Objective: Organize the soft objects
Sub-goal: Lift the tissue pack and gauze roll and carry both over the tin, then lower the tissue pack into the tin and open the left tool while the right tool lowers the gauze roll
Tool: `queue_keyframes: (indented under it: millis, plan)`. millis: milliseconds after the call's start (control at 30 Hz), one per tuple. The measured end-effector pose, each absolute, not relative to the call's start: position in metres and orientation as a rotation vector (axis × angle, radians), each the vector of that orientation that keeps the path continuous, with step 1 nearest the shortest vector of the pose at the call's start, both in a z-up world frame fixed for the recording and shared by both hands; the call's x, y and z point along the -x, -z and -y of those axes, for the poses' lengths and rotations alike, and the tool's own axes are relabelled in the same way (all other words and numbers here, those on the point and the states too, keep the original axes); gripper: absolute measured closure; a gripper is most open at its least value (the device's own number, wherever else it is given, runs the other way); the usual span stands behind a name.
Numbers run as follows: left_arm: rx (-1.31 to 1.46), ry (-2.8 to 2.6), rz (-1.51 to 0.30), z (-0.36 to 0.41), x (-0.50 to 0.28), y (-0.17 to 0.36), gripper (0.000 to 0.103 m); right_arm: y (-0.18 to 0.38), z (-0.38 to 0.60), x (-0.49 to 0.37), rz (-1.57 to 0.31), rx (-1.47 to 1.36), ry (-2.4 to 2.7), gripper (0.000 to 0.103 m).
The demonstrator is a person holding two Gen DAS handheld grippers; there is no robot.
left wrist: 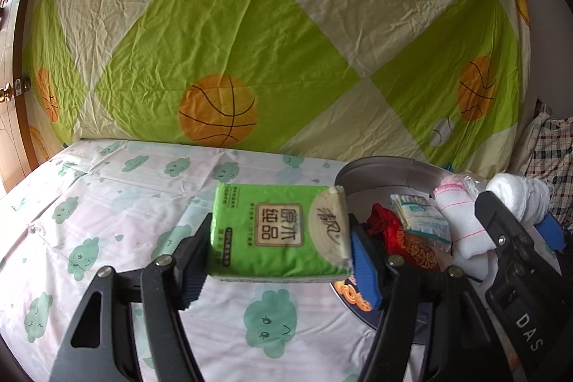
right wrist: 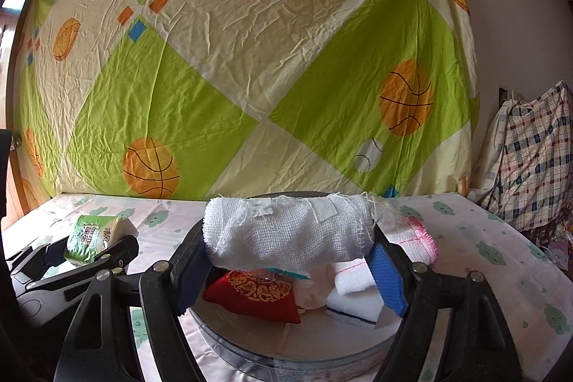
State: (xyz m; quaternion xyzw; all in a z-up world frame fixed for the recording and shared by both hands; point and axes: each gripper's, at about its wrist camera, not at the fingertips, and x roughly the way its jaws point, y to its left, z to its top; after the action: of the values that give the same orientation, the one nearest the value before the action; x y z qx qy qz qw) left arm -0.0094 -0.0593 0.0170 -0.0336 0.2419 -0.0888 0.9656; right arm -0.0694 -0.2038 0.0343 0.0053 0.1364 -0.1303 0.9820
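My left gripper (left wrist: pixel 277 238) is shut on a green tissue pack (left wrist: pixel 279 231), held above the bed just left of the round tin (left wrist: pixel 379 167). The right gripper (right wrist: pixel 290 260) is shut on a rolled white mesh cloth (right wrist: pixel 290 231), lifted over the round tin (right wrist: pixel 297 346). Inside the tin lie a red embroidered pouch (right wrist: pixel 250 296), a white cloth with pink stitching (right wrist: pixel 358 278) and a white sponge block (right wrist: pixel 351 306). In the right wrist view the tissue pack (right wrist: pixel 96 238) shows at the left in the other gripper. A small packet (left wrist: pixel 419 221) rests on the pouch (left wrist: pixel 401 238).
The bed sheet (left wrist: pixel 107 203) is white with green cloud faces. A green and cream sheet with basketball prints (right wrist: pixel 250 77) hangs behind the bed. A checked cloth (right wrist: pixel 530 160) is piled at the right. A wooden frame (left wrist: pixel 18 77) stands at the far left.
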Motion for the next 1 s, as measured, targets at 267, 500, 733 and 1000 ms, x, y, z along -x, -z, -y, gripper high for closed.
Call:
queue_keyframes:
  millis: [267,500,733,1000]
  plan:
    - [0.052,0.209,-0.476,0.08,0.014,-0.025,0.035,-0.036,0.229,0.07,-0.285,-0.038,0.291,0.022]
    - [0.034,0.242,-0.47,0.101,0.016,-0.027,0.035,-0.039,0.248,0.07,-0.286,-0.048,0.312,0.022]
    - [0.023,0.273,-0.472,0.125,0.015,-0.028,0.035,-0.043,0.277,0.069,-0.279,-0.065,0.367,0.022]
    - [0.006,0.315,-0.47,0.153,0.015,-0.028,0.035,-0.048,0.306,0.065,-0.29,-0.105,0.4,0.022]
